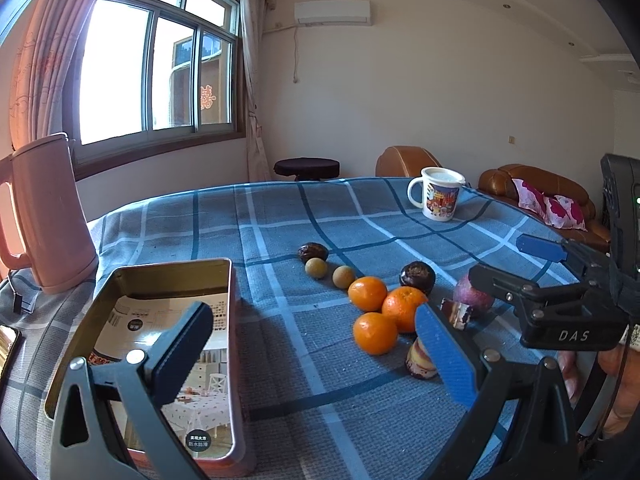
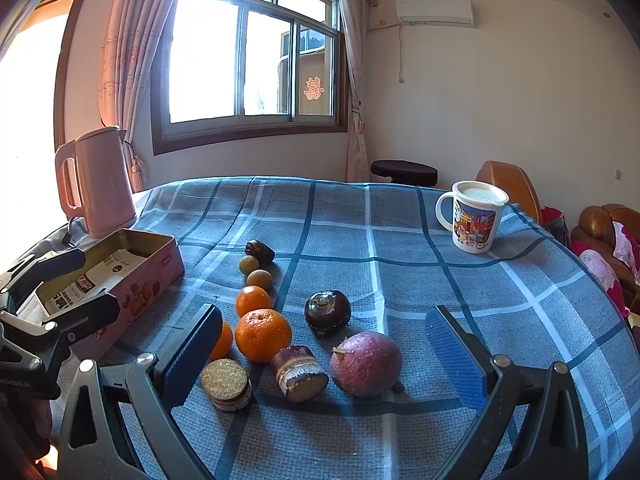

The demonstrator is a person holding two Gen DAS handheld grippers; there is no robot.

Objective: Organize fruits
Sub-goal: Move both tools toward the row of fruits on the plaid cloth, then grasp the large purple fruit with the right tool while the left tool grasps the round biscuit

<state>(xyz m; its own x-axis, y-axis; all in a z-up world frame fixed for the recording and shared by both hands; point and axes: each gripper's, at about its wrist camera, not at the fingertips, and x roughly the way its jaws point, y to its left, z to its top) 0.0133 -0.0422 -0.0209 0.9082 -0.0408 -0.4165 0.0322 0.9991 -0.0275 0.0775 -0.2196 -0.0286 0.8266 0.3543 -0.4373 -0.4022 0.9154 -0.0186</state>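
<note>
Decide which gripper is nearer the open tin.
Left. The left gripper hovers at the tin, one finger over it; the right gripper hangs beyond the oranges.

Daylight pours through a sliding window [image 2: 252, 60] in a brown frame, pale pink curtains [image 2: 128, 48] drawn to its sides. The walls are off-white, with an air conditioner [image 2: 435, 13] mounted high near the ceiling. Behind the bench [image 2: 400, 216] — covered in blue checked cloth — stand a dark round stool [image 2: 404, 170] and brown leather seats [image 1: 536, 184].
</note>
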